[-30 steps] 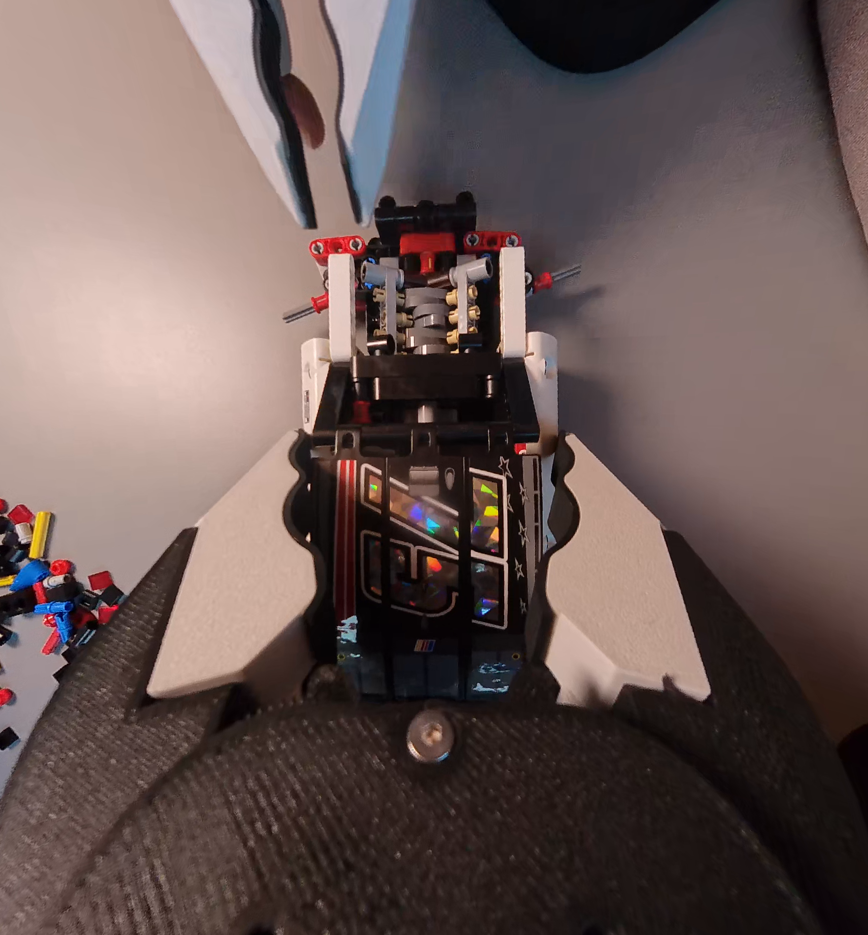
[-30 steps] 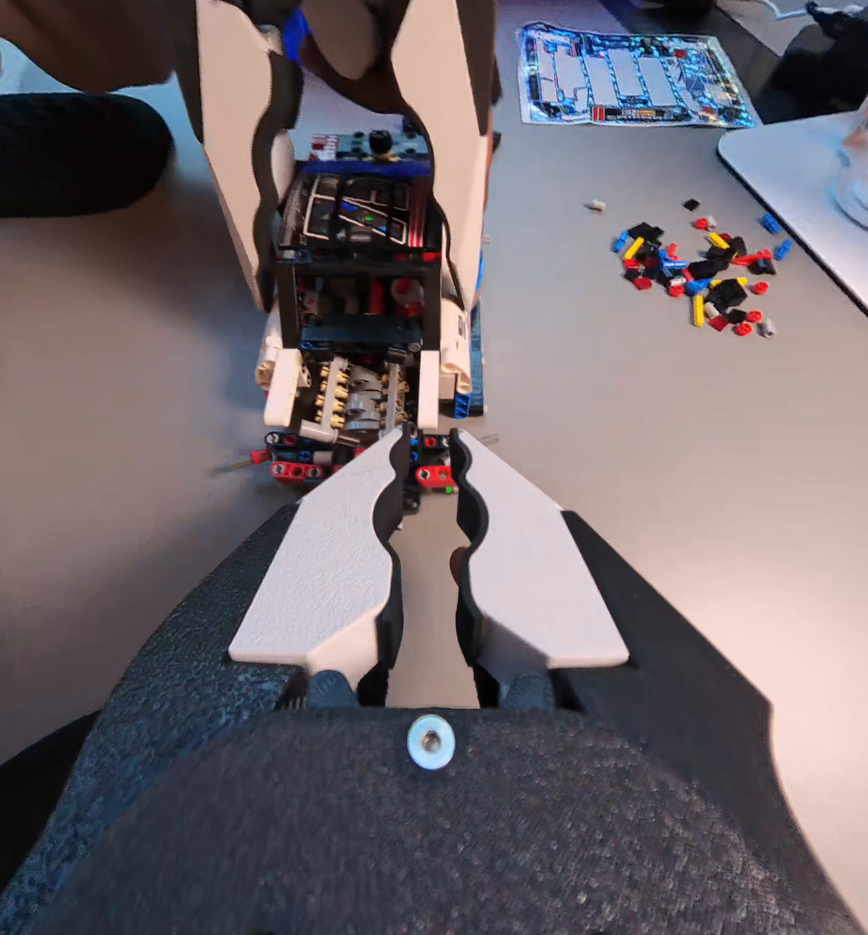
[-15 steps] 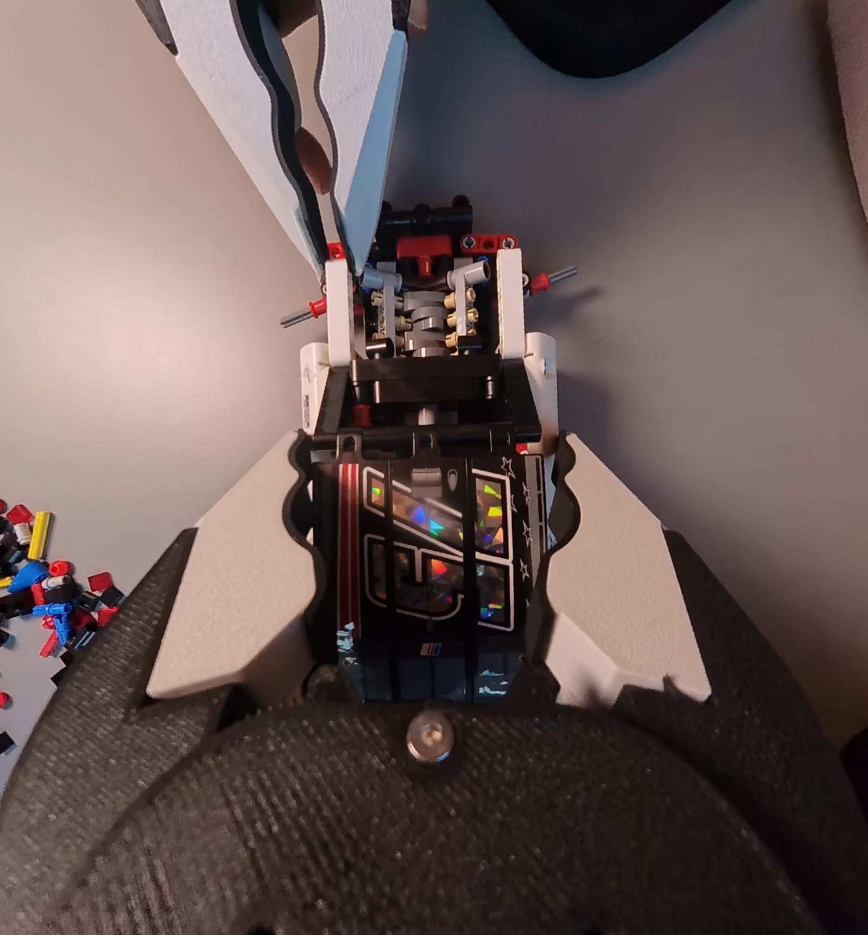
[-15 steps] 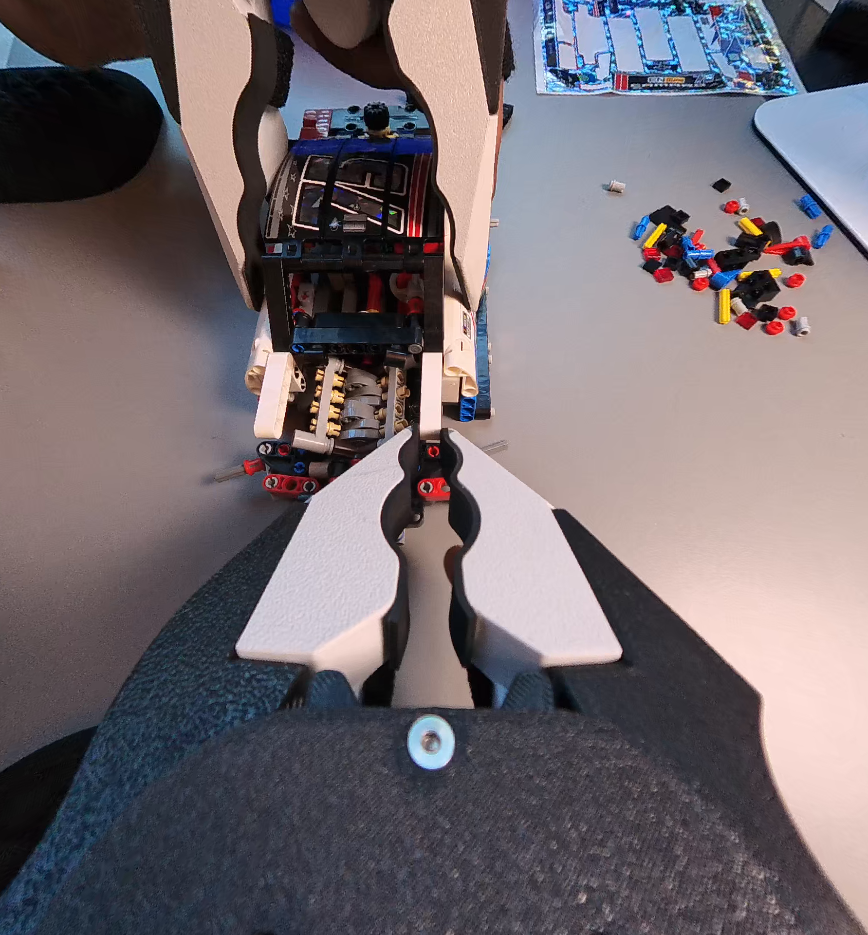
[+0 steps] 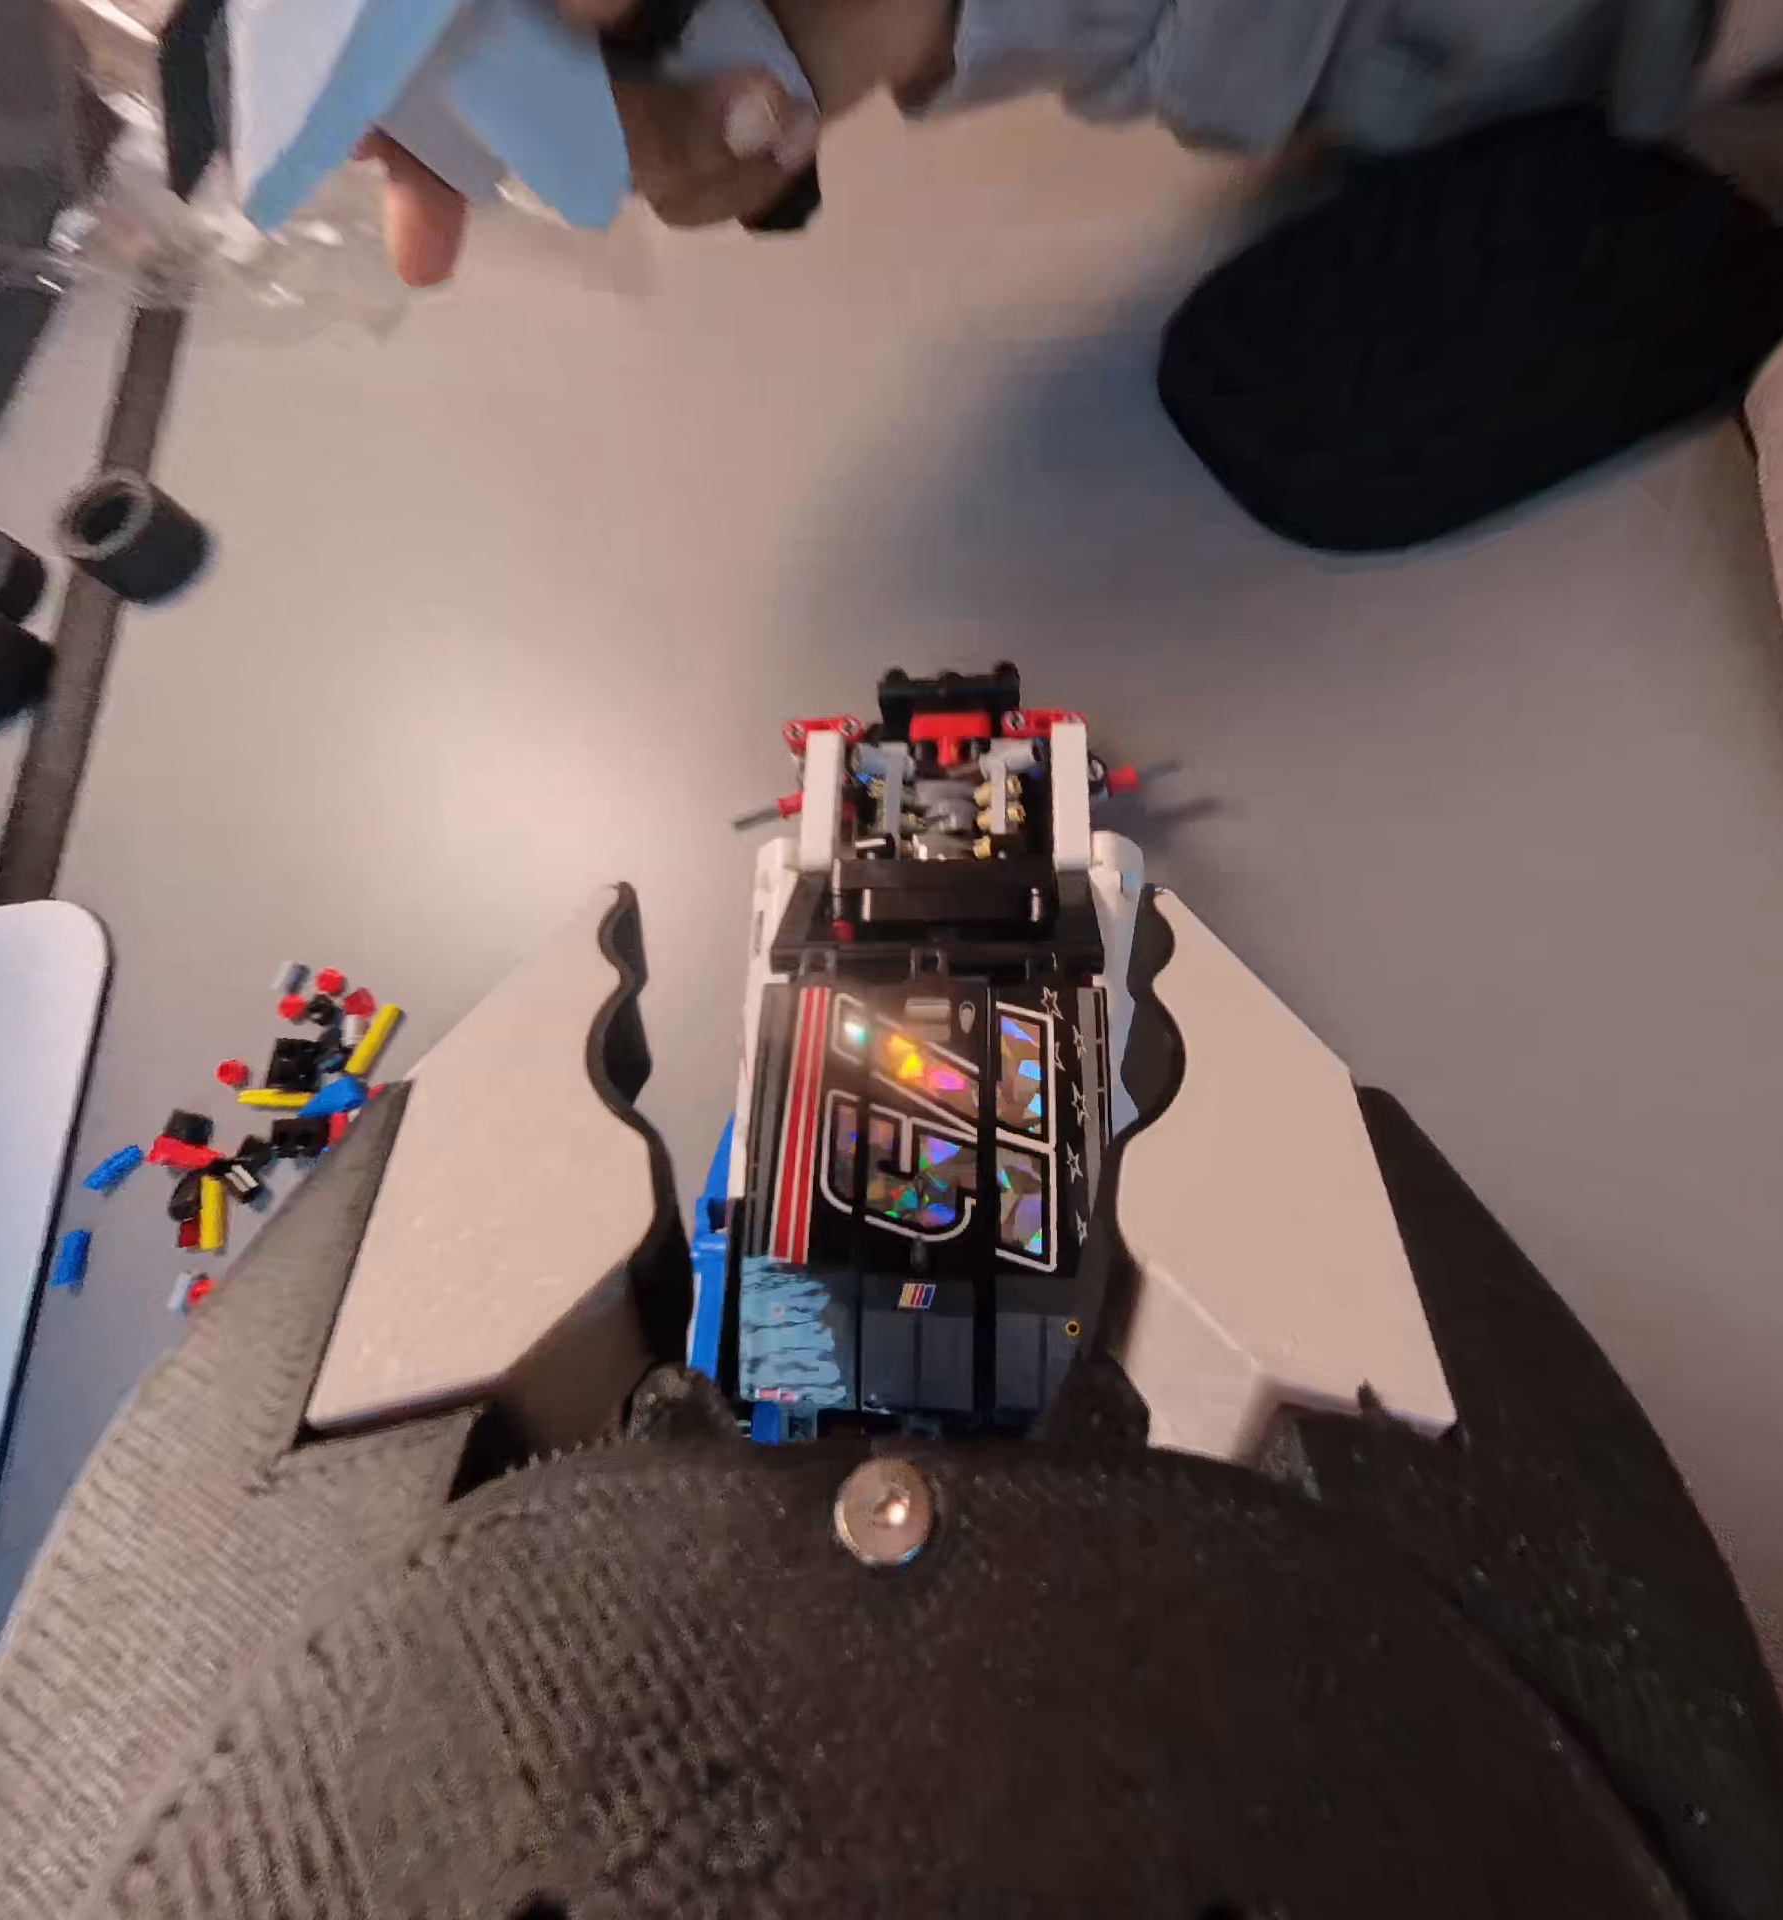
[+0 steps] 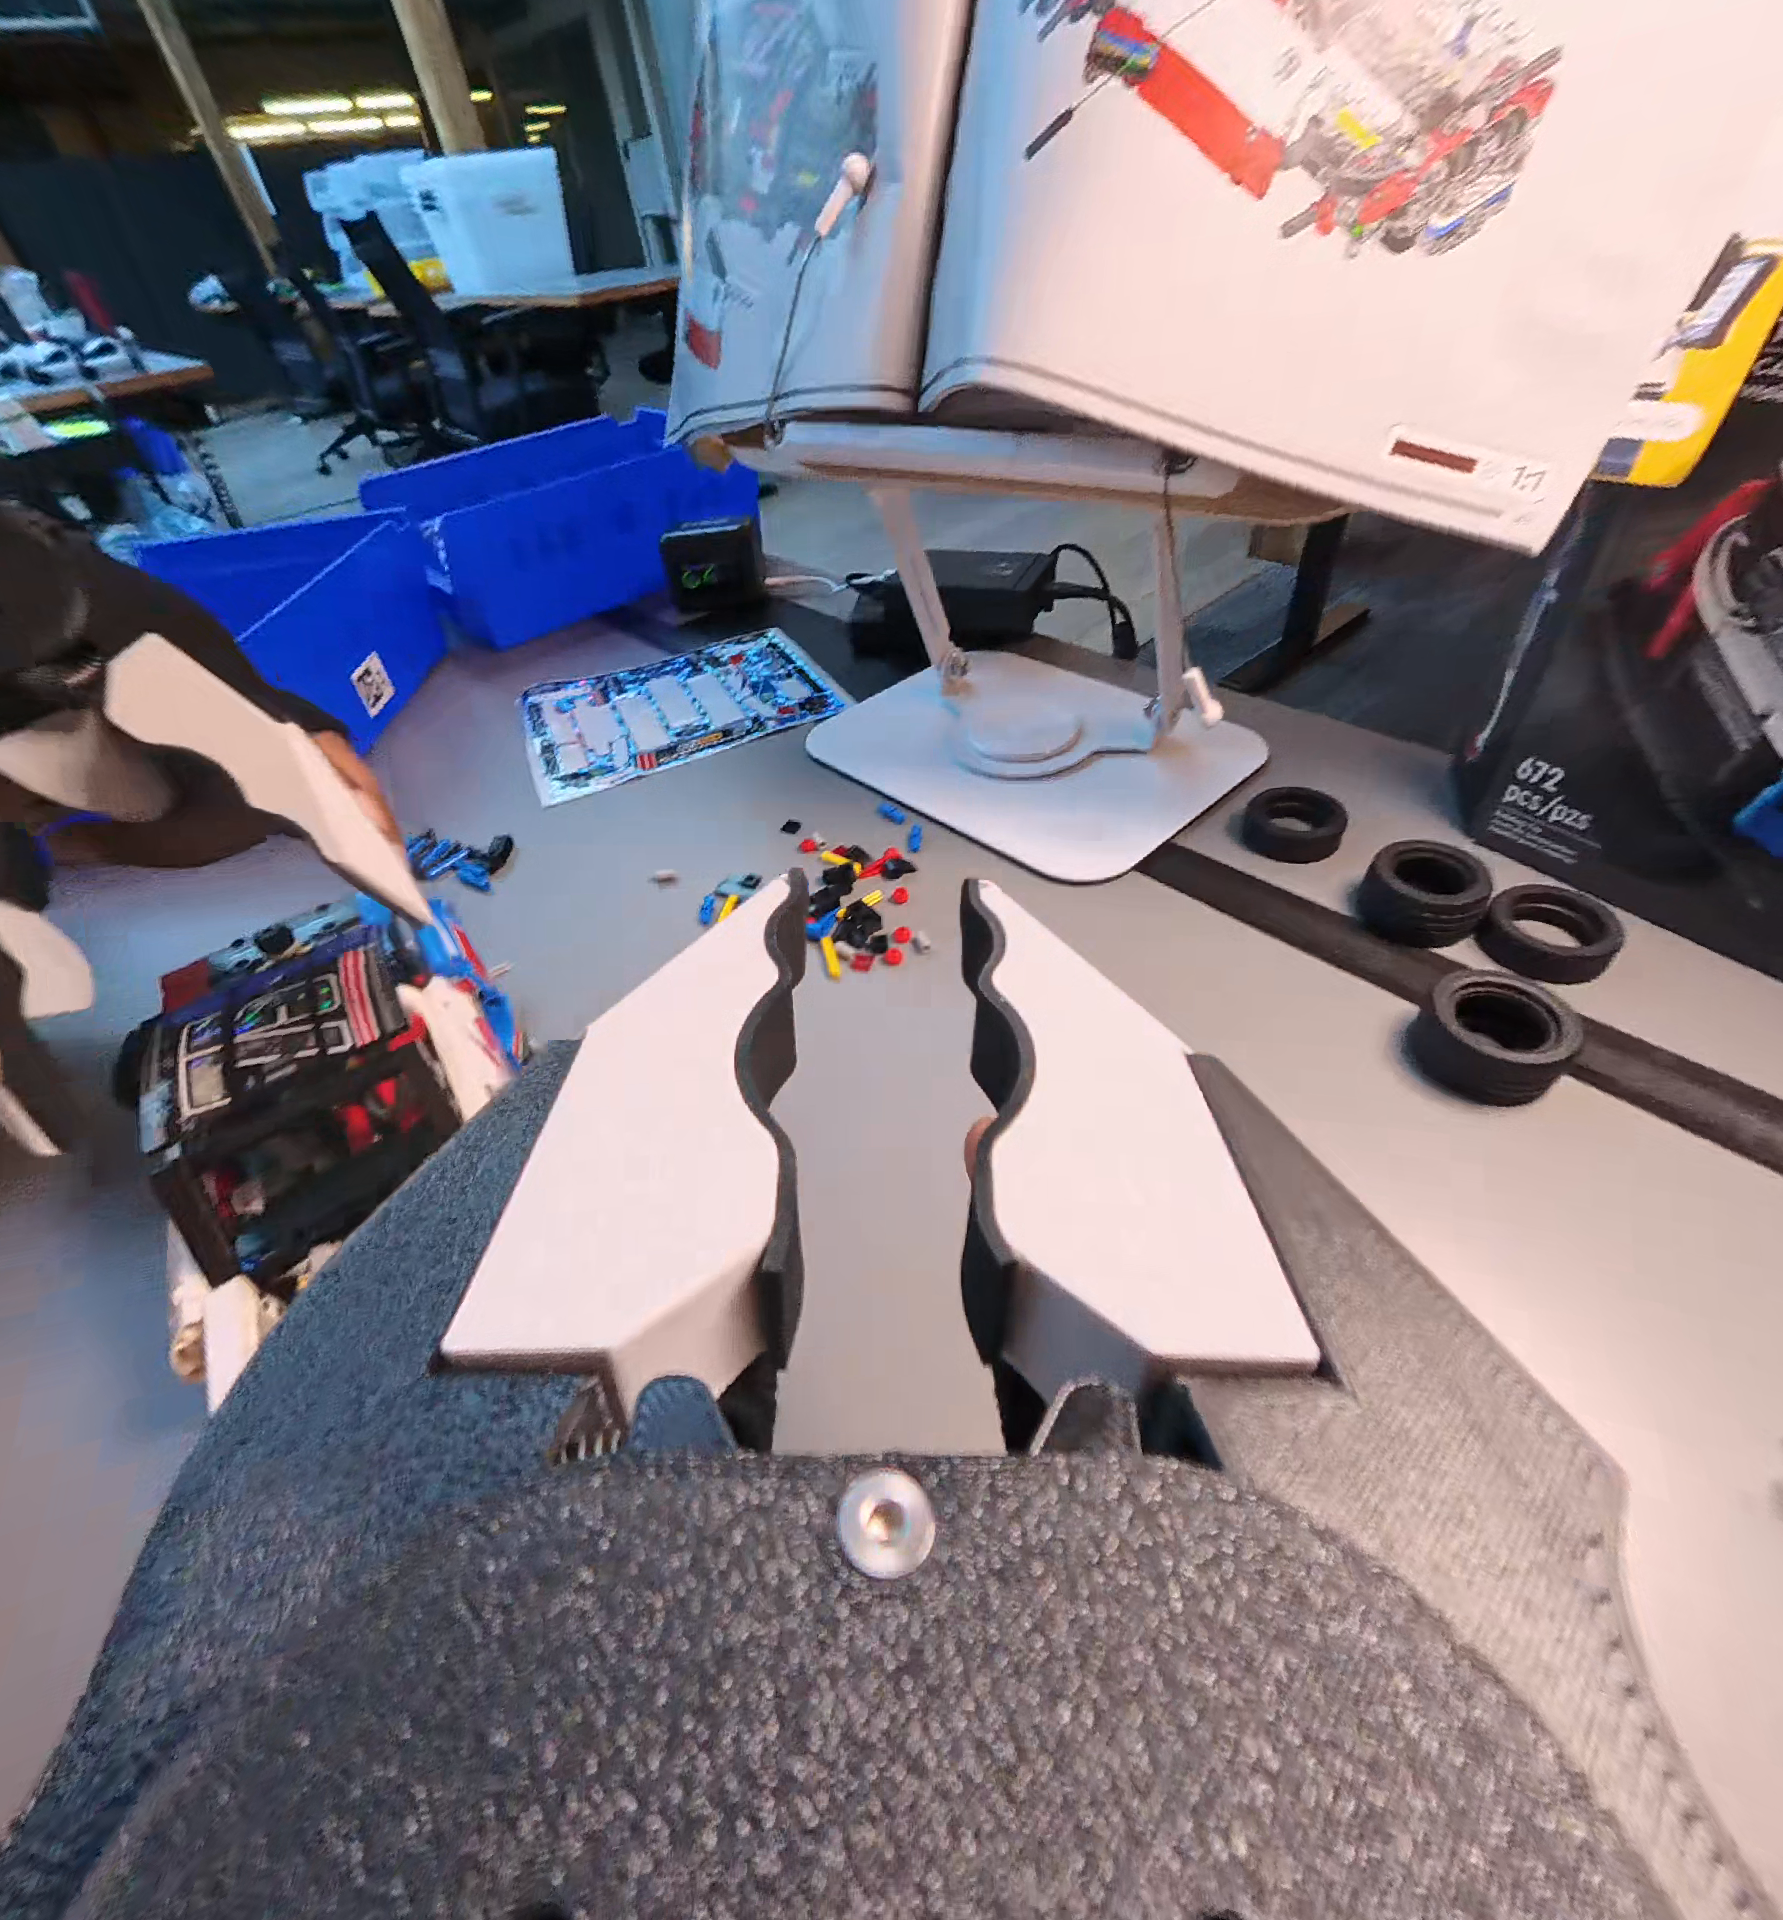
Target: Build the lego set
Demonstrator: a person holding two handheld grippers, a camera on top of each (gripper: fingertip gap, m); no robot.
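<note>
My left tongs (image 5: 887, 1101) are released, the white fingers straddling the half-built black, white and blue lego car with the holographic roof sticker (image 5: 928, 1122); the right finger looks just beside or touching its flank, the left finger stands apart, so no grip. The car sits on the grey tabletop (image 5: 554, 644), nose with exposed engine and red beams pointing away from me. My right tongs (image 6: 876, 1039) are released too, holding nothing, aimed at the small scatter of loose red, yellow, blue and black lego pieces (image 6: 856, 904). I judge the step is fetching the next piece: line up on one piece at the pile's edge, come in low, close gently so it doesn't skitter, keep the left tongs ready to steady the car. Around: four black rubber tyres (image 6: 1427, 894) near a dark strip, the open instruction booklet (image 6: 1230, 208) on a white stand (image 6: 1043, 769), a shiny sticker sheet (image 6: 679, 717), the dark set box (image 6: 1697, 675), blue plastic bins (image 6: 451, 582). Behind, an open workshop with desks and office chairs.
</note>
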